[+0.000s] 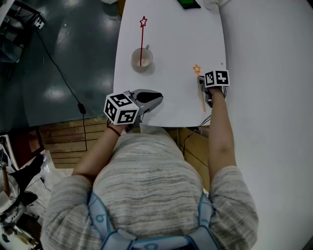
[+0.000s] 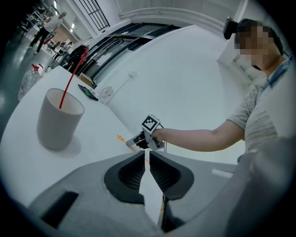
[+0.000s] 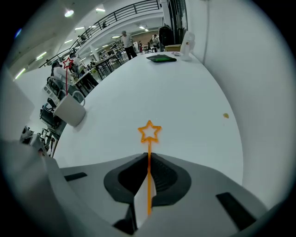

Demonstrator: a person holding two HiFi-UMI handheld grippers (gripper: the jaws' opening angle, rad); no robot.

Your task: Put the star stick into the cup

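Head view looks down on a white table (image 1: 171, 39). The orange star stick (image 1: 204, 100) lies flat near its right edge, with the star end pointing to the far side. The right gripper (image 1: 201, 80) sits on top of it and hides the middle of the stick. In the right gripper view the two jaws are pressed onto the thin orange stick (image 3: 149, 176), and the star pokes out in front of them.

The left gripper (image 1: 157, 99) is at the near edge of the table. Its jaws are almost together, with only a thin crack between them and nothing in it.

The cup (image 1: 142, 59) stands farther away, on the left part of the table and well apart from the orange stick. A red star stick (image 1: 142, 41) stands in it, and its bottom end is hidden inside.

A green thing (image 1: 188, 4) at the far end is cut off by the top edge, and it is hard to tell what it is. A tiny brown spot (image 3: 225, 115) marks the table.

On the left is a dark floor (image 1: 73, 49) with a black cable (image 1: 58, 73) on it. A white wall (image 1: 274, 73) runs along the right. Far back in the big room are people (image 3: 125, 39), small and blurry.
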